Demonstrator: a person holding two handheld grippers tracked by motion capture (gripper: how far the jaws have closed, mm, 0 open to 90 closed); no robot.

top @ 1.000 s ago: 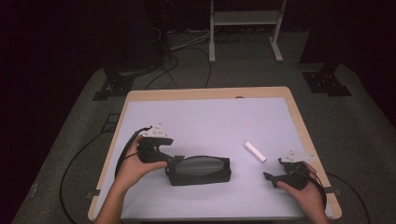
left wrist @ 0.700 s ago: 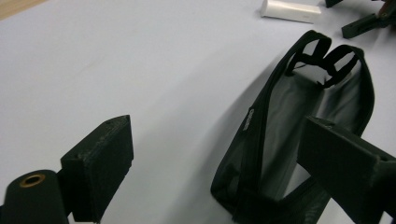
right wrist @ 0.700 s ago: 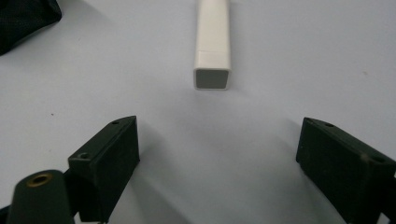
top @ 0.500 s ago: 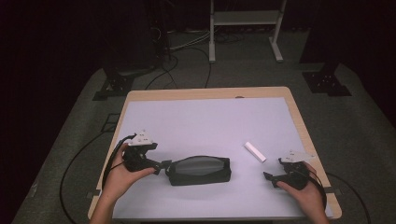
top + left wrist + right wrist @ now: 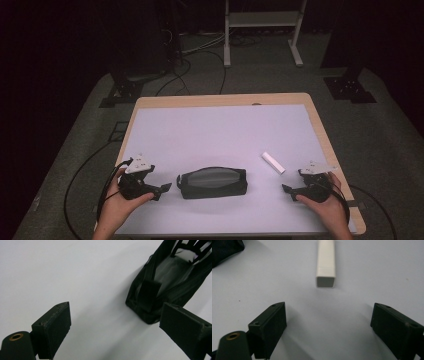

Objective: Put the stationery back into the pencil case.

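We hold the left gripper (image 5: 161, 189) beside the black mesh pouch (image 5: 213, 182) and the right gripper (image 5: 289, 190) facing the white rectangular stick (image 5: 273, 162), both jaws apart (presumably staged for pick-up).

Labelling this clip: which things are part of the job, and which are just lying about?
Likely in play:
- black mesh zip pouch, near the open left gripper
- white square-ended plastic stick, ahead of the open right gripper

Just around:
- floor cables
- grey metal stand

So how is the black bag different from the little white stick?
The black pouch is dark, soft and saggy; the white stick is pale, hard and square-ended. The pouch is much bigger than the stick. The pouch sits in front of the left gripper, the stick in front of the right gripper. Both lie loose on the white table, with nothing holding them.
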